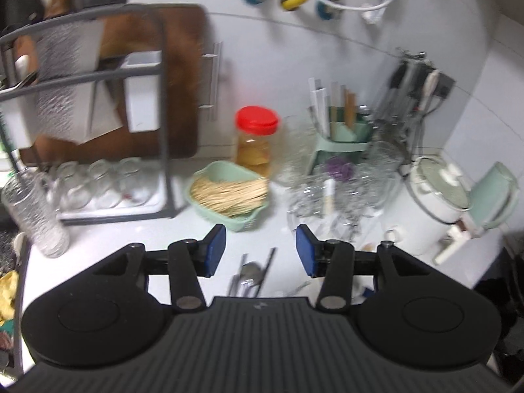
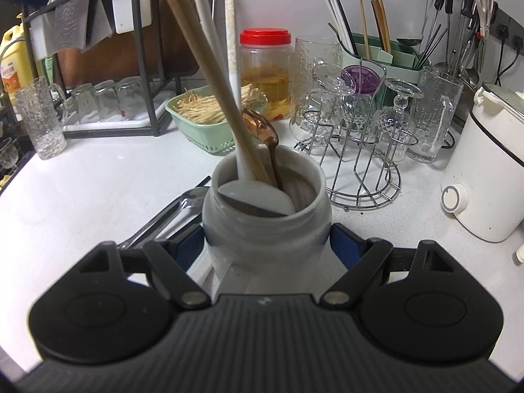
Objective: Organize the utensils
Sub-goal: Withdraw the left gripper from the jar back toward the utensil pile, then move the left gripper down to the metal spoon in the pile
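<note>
I see the white counter (image 2: 82, 190) spread under both tools, with a dark dish rack (image 2: 137, 75) far left holding upturned glasses. Far right stands a white cooker (image 2: 481, 177), and a wire stand (image 2: 363, 150) of glassware sits between it and the middle. Behind that is a green utensil caddy (image 2: 389, 62) filled with chopsticks, and a red-lidded jar (image 2: 265, 75) stands to its left.

My right gripper (image 2: 267, 245) is clamped on a grey ceramic holder (image 2: 265, 222), blue pads pressed to both its sides. Inside the holder lean a white ladle (image 2: 226, 91), wooden chopsticks (image 2: 199, 52) and a brown spoon (image 2: 262, 127).

A green basket (image 2: 203, 127) of pale sticks sits just beyond the holder.

My left gripper (image 1: 261, 250) hangs with its fingers apart, holding nothing. Loose metal cutlery (image 1: 250, 275) lies on the counter below it, near the holder's left side.
</note>
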